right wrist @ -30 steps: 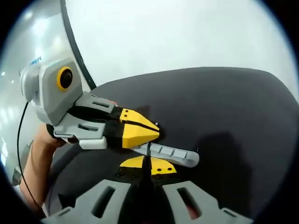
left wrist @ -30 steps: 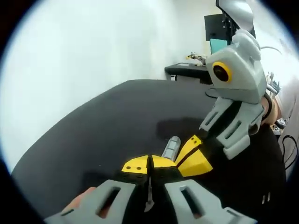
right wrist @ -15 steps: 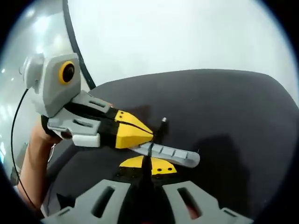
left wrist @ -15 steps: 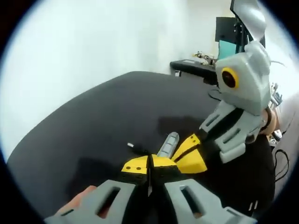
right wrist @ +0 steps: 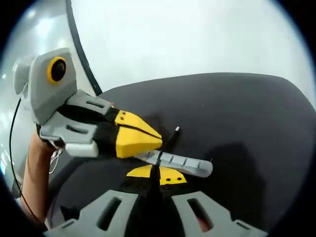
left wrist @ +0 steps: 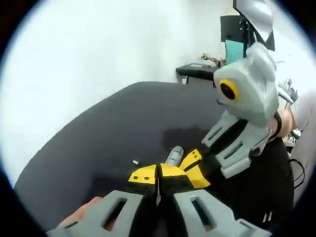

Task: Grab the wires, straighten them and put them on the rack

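A thin black wire lies on the black table (right wrist: 237, 108), its small plug end (right wrist: 177, 130) sticking out past the left gripper's tips. Below it, the wire crosses a grey slotted rack (right wrist: 177, 163). My right gripper (right wrist: 157, 174) sits just below the rack, shut, with the wire running into its yellow jaws. In from the left comes my left gripper (right wrist: 157, 140), shut over the wire right above the rack. In the left gripper view, my left gripper (left wrist: 158, 174) is shut, the plug end (left wrist: 135, 162) lies just beyond it, and the rack (left wrist: 173, 155) and right gripper (left wrist: 193, 167) are alongside.
The table (left wrist: 123, 118) is round with a white wall behind it. A desk with a monitor (left wrist: 232, 37) stands at the far right. A person's forearm (right wrist: 37, 173) holds the left gripper, and a wrist (left wrist: 282, 122) holds the right one.
The wire's plug end, hidden a second ago, now shows beyond the left gripper's tips. The left gripper has drawn back a little along the wire. The right gripper stays by the rack.
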`<state>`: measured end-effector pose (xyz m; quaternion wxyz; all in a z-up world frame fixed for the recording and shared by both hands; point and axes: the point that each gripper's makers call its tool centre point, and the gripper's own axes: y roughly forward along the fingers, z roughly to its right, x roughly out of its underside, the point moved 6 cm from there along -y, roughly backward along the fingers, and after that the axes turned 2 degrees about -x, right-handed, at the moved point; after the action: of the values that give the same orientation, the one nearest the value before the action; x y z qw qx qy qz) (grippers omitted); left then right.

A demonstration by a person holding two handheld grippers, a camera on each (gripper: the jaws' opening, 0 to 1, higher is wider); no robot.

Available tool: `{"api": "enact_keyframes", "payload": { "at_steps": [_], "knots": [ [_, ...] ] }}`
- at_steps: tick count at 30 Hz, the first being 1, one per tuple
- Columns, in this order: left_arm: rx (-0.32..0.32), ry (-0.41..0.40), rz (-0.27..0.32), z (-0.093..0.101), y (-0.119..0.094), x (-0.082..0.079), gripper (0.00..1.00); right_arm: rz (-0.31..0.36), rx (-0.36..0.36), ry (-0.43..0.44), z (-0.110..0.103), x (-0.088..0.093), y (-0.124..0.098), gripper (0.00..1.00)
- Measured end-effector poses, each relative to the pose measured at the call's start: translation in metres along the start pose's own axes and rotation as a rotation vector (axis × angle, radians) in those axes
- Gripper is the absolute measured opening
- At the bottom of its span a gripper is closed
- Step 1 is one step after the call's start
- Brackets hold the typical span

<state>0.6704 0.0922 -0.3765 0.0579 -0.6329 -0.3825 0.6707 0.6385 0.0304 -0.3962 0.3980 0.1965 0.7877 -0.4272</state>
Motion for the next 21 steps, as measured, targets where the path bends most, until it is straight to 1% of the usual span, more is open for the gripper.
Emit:
{"api": "enact_keyframes", "payload": {
  "at_steps": [1,3,4,6,10,11,13,14,15,17,18,19,20,21],
  "knots": [
    [-0.004,0.0,-0.007,0.0,0.003,0.002,0.04,0.0,-0.001,0.0,0.001,-0.001,0.001,0.01],
    [-0.011,-0.005,0.0,-0.003,0.005,0.001,0.04,0.001,-0.001,-0.003,0.001,-0.001,0.001,0.01],
    [-0.017,-0.012,-0.01,-0.004,0.006,0.002,0.04,0.001,-0.001,-0.006,0.001,-0.001,0.001,0.01],
    [-0.007,-0.035,-0.005,-0.004,0.006,0.003,0.04,0.005,0.002,-0.015,0.0,-0.001,0.001,0.01],
    [0.002,-0.038,0.007,-0.004,0.006,0.005,0.04,0.006,0.008,-0.041,0.0,0.0,-0.001,0.01],
    [0.002,-0.036,0.006,-0.004,0.006,0.005,0.03,0.008,0.009,-0.059,-0.001,0.0,-0.001,0.01],
    [0.001,-0.043,0.002,-0.004,0.006,0.005,0.03,0.017,0.02,-0.113,0.0,-0.002,-0.004,0.01],
    [0.0,-0.043,0.002,-0.002,0.005,0.006,0.03,0.009,0.019,-0.174,0.0,-0.001,-0.006,0.01],
    [-0.001,-0.049,0.003,-0.002,0.005,0.006,0.03,0.005,0.017,-0.252,-0.002,0.002,-0.008,0.0],
    [0.005,-0.064,0.012,0.0,0.004,0.008,0.03,0.025,0.019,-0.414,-0.003,-0.003,-0.014,0.0],
    [0.006,-0.068,0.016,0.001,0.004,0.009,0.03,0.036,0.023,-0.437,-0.002,-0.005,-0.016,0.0],
    [0.007,-0.074,0.019,0.001,0.003,0.009,0.03,0.069,0.011,-0.476,-0.002,-0.01,-0.018,0.0],
    [0.007,-0.073,0.022,0.002,0.003,0.01,0.03,0.111,0.004,-0.484,-0.002,-0.016,-0.02,0.0],
    [0.008,-0.073,0.025,0.003,0.003,0.01,0.03,0.134,-0.002,-0.467,0.0,-0.021,-0.02,0.0]
  ]
}}
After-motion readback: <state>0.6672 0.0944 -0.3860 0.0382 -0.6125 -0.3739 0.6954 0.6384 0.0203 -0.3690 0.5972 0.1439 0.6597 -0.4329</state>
